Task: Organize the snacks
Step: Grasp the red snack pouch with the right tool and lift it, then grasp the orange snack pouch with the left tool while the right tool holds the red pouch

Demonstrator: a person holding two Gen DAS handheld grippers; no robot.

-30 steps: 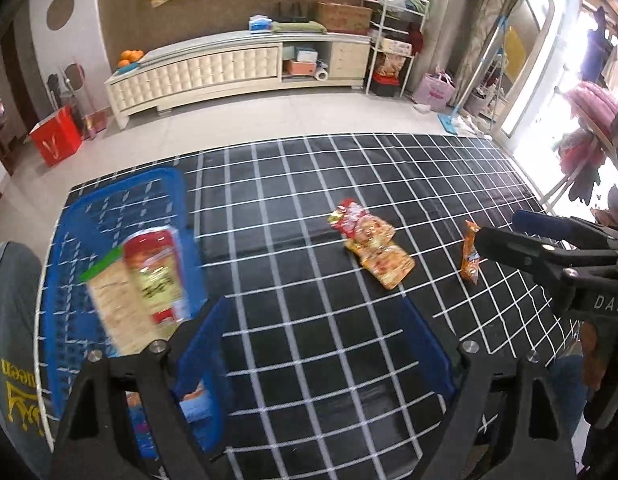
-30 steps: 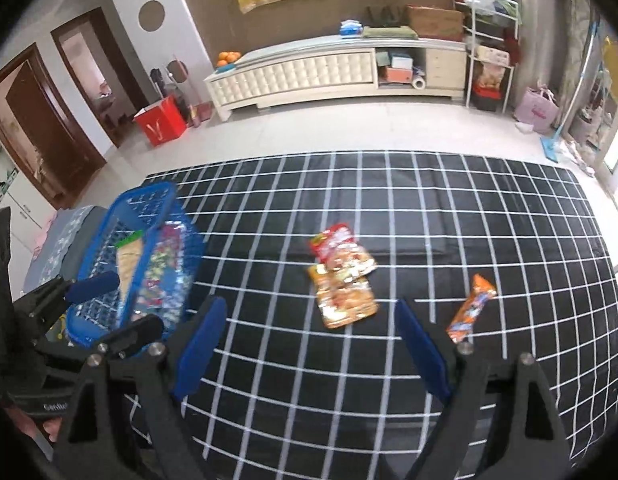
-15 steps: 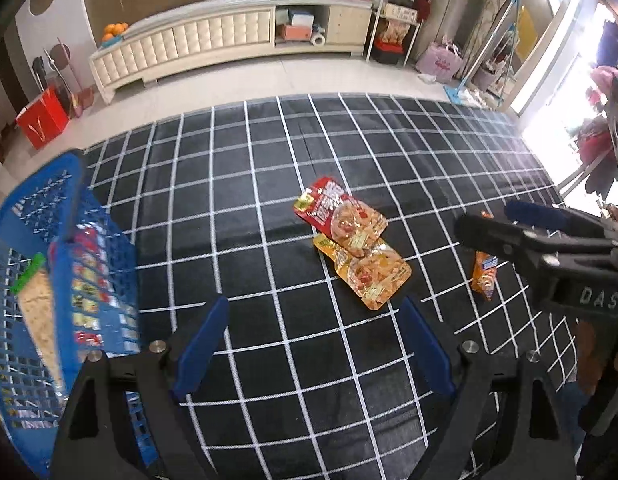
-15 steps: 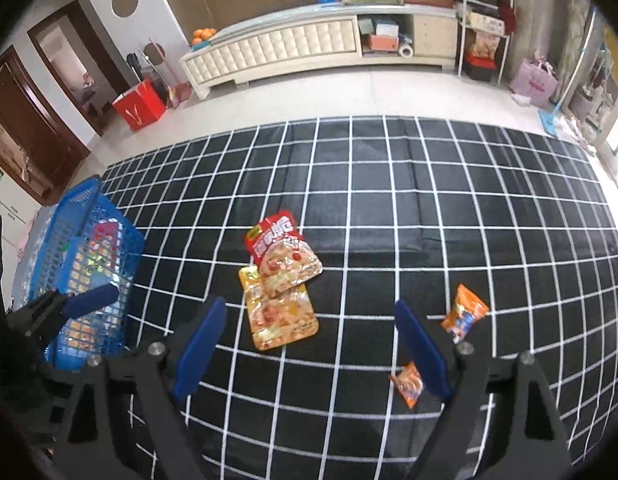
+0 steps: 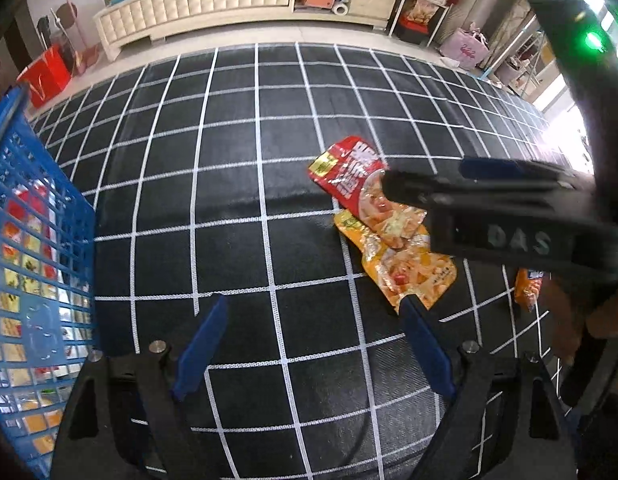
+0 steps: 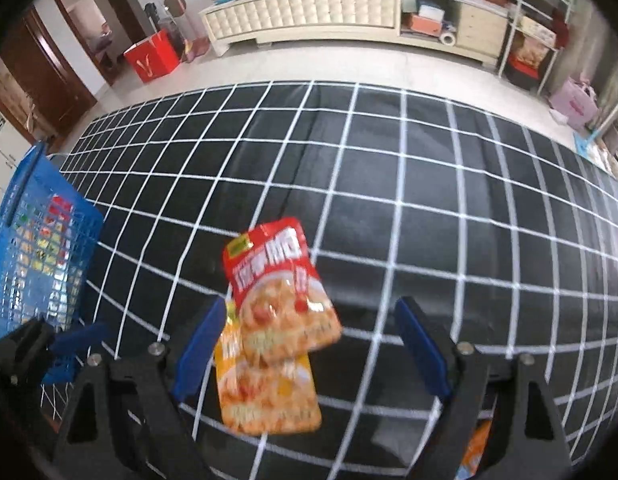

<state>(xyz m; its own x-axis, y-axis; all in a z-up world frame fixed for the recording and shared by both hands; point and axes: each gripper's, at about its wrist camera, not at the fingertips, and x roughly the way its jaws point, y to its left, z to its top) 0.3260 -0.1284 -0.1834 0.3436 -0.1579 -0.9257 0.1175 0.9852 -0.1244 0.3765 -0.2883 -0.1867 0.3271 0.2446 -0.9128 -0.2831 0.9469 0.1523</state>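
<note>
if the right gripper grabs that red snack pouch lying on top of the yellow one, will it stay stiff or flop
Probably flops: the red pouch looks like thin, flat, creased film. Its glossy surface may be slippery, so a pinch near an edge could slide. It overlaps the yellow pouch, so lifting may drag that one along. The open right gripper isn't touching it yet.

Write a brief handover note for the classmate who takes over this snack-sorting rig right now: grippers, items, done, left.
Left gripper: open, empty, above bare mat.
Right gripper: open, empty, over the two pouches.
Red pouch overlaps the yellow pouch on the checked mat; a small orange packet lies to their right.
Done: several snacks already in the blue basket.
Left: red pouch, yellow pouch, orange packet.
</note>
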